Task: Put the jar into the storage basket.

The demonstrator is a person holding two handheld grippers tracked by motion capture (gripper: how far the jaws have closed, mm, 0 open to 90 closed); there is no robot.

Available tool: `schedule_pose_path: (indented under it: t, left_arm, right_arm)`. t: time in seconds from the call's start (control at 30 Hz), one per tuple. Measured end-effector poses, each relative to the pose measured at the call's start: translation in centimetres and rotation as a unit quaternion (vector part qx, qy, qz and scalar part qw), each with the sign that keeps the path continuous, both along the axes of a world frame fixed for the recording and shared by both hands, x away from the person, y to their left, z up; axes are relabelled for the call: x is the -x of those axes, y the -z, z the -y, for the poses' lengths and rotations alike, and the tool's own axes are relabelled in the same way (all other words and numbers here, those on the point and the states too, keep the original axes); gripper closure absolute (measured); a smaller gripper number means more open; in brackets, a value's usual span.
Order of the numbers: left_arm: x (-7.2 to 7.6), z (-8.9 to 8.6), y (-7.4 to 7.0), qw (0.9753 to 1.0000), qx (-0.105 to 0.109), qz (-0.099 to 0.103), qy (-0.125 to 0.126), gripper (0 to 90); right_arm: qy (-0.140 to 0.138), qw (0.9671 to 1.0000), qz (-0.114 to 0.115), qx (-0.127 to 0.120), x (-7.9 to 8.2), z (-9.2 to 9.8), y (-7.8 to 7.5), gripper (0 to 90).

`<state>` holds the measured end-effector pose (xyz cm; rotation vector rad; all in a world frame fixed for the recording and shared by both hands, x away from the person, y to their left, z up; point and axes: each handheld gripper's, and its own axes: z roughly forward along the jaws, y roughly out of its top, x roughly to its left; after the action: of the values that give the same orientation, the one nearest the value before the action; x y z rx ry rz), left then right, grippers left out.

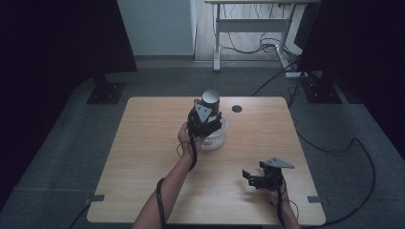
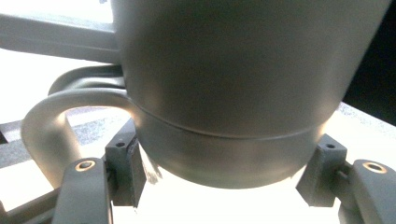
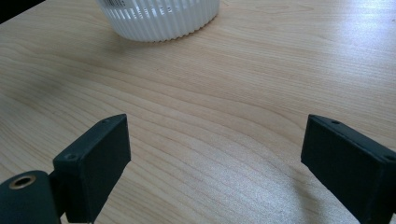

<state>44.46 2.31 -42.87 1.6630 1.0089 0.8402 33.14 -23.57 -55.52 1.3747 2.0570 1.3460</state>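
Note:
A grey metal mug (image 1: 210, 99) with a curved handle (image 2: 51, 121) hangs over a white ribbed basket (image 1: 216, 137) near the middle of the wooden table (image 1: 148, 157). My left gripper (image 1: 204, 119) is shut on the mug's lower part; in the left gripper view its pads (image 2: 125, 164) press either side of the mug (image 2: 233, 93). At the table's front right, my right gripper (image 1: 253, 179) stands open just above the bare wood. The right gripper view has its jaws wide apart around my right gripper (image 3: 215, 158), with the basket (image 3: 159, 18) farther off.
A dark round hole (image 1: 237, 109) sits in the tabletop behind the basket. Black stands (image 1: 106, 90) and loose cables (image 1: 334, 143) lie on the grey floor around the table. A desk frame (image 1: 253, 24) stands at the back.

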Motion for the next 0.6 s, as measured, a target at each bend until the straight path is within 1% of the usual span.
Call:
schedule_pose_path:
  t: [0.23, 0.4, 0.6]
  left_arm:
    - [-0.4, 0.4, 1.2, 0.9999, -0.006, -0.015, -0.004, 30.5]
    - [-0.5, 0.7, 1.9, 0.9997, -0.006, -0.024, -0.003, 30.4]
    - [-0.7, 1.2, 2.5, 0.9993, -0.018, -0.031, -0.004, 30.4]
  right_arm:
    - [0.000, 1.0000, 0.000, 0.001, 0.0, 0.0, 0.0, 8.3]
    - [-0.002, 1.0000, 0.000, 0.000, 0.0, 0.0, 0.0, 8.3]
    - [-0.002, 1.0000, 0.000, 0.001, 0.0, 0.0, 0.0, 8.3]
